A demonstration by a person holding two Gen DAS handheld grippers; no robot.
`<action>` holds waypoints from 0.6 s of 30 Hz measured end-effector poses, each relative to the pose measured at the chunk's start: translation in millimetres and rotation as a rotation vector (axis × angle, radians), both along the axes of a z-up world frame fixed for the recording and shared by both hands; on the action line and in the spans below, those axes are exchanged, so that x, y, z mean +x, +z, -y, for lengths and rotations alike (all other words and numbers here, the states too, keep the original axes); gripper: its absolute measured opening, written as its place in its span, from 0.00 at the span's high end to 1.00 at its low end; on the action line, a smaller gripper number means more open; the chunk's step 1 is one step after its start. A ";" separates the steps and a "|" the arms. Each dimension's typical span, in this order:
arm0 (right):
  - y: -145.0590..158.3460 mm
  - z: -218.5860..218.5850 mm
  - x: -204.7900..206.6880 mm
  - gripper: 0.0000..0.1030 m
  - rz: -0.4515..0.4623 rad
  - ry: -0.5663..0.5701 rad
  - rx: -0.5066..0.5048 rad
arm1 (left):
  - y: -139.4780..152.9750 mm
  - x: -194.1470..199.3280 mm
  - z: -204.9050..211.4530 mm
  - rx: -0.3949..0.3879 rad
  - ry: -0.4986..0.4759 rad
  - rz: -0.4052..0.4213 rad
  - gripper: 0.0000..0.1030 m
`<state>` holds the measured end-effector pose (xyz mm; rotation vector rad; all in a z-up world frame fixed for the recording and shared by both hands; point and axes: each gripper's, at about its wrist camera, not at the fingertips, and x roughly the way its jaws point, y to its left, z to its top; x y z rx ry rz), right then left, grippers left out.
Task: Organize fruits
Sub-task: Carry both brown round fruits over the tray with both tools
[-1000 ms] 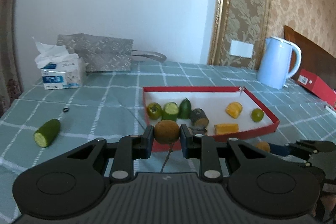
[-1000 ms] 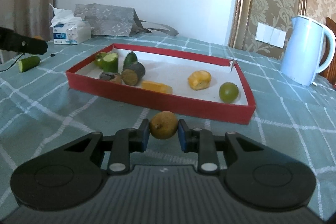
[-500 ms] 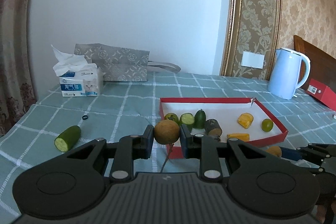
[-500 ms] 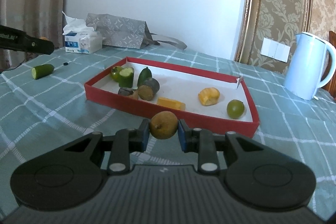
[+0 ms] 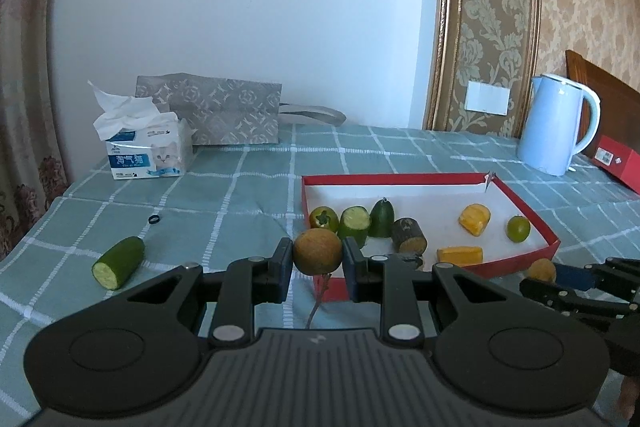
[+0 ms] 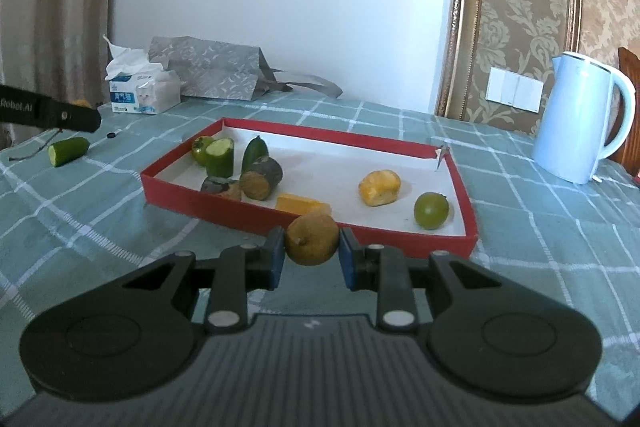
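Observation:
My left gripper [image 5: 317, 257] is shut on a round brown fruit [image 5: 318, 251] with a thin stem, held above the table before the near left corner of the red tray [image 5: 532, 211]. My right gripper [image 6: 312, 251] is shut on a second brown fruit [image 6: 312, 239], held just in front of the tray's near wall [image 6: 256, 217]. The tray holds green and yellow fruit and vegetable pieces, among them a lime [image 6: 431, 210] and a cucumber piece [image 6: 219, 157]. Another cucumber piece [image 5: 119, 262] lies on the cloth left of the tray.
A pale blue kettle [image 5: 556, 129] stands at the back right. A tissue box [image 5: 146, 151] and a grey patterned bag [image 5: 224, 115] sit at the back left. A small black ring [image 5: 154, 219] lies on the cloth. A red box [image 5: 618, 163] is at the far right.
Both grippers have risen and drawn back from the tray, each still holding its brown fruit. The tray now looks smaller and farther in both views.

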<state>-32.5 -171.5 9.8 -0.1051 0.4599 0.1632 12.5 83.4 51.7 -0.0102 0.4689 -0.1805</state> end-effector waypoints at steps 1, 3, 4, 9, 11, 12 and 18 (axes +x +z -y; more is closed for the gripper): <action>0.4 0.9 0.9 0.74 0.001 -0.002 0.001 | -0.6 1.0 1.6 0.003 -0.004 -0.002 0.75; 1.2 3.9 3.6 0.74 0.003 -0.009 0.001 | -2.7 3.9 6.2 0.009 -0.013 -0.009 0.75; 1.8 6.1 4.9 0.74 0.004 -0.013 0.003 | -3.6 5.2 8.4 0.012 -0.017 -0.011 0.75; 5.7 20.6 10.8 0.74 0.013 -0.043 0.017 | -11.2 10.7 20.5 0.015 -0.045 -0.028 0.75; 7.0 26.5 12.5 0.74 0.019 -0.055 0.023 | -14.5 14.6 25.9 0.022 -0.053 -0.036 0.75; 7.1 28.7 14.1 0.74 0.019 -0.059 0.023 | -16.2 17.0 28.5 0.025 -0.056 -0.041 0.75; 1.6 37.2 25.0 0.74 0.006 -0.068 0.039 | -22.8 29.8 43.3 0.034 -0.077 -0.063 0.75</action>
